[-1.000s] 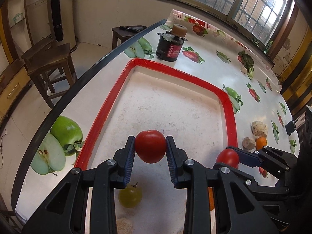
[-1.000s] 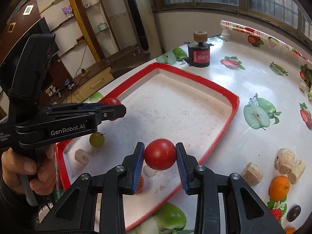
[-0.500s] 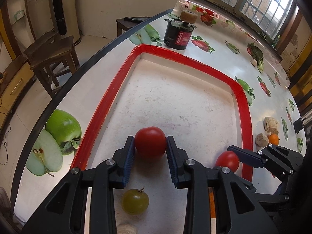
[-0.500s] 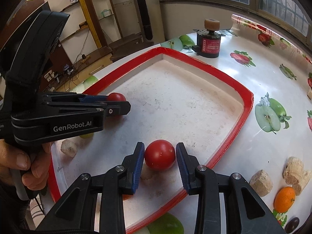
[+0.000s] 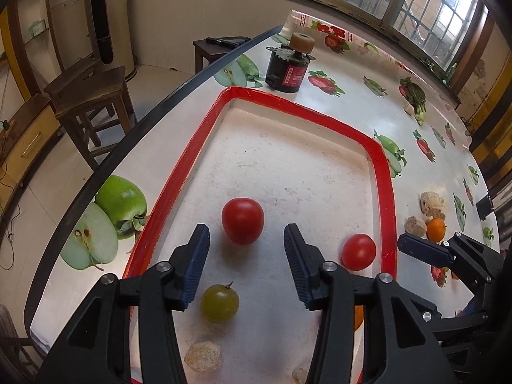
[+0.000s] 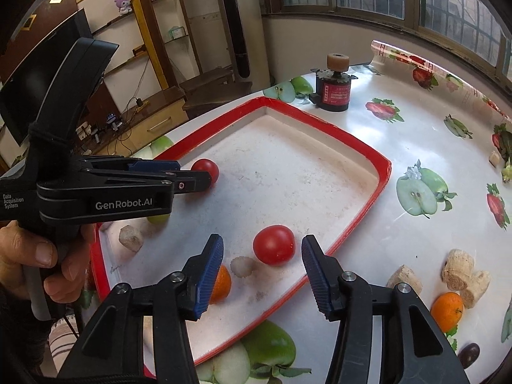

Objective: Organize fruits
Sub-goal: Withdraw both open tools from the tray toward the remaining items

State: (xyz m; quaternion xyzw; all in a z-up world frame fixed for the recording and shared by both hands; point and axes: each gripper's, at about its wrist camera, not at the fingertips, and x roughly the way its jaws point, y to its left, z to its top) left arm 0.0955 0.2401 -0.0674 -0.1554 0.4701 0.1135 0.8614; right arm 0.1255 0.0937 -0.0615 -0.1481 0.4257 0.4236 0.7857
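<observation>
The left gripper (image 5: 246, 243) stands with its jaws apart, having just been opening, and its pads press on nothing; a red tomato (image 5: 243, 220) rests on the floor of the red-rimmed tray (image 5: 382, 172) just past the fingertips, at about twelve o'clock from the gap between them, clear of both pads. A green grape (image 5: 220, 302) lies lower, at about six o'clock from that tomato, close beside the left finger. The right gripper (image 6: 260, 246) is likewise parted, its jaws having just been opening, with the second red tomato (image 6: 274, 245) sitting on the tray floor between the two blue pads and touching neither. At about eight o'clock from this tomato lies a small pale piece (image 6: 242, 265), and farther the same way an orange fruit (image 6: 220, 284), partly hidden behind the left finger. Outside the tray, on the fruit-printed table (image 6: 416, 121), another orange (image 6: 446, 311) sits at about four o'clock from the right gripper, beside some tan chunks (image 6: 464, 275)
</observation>
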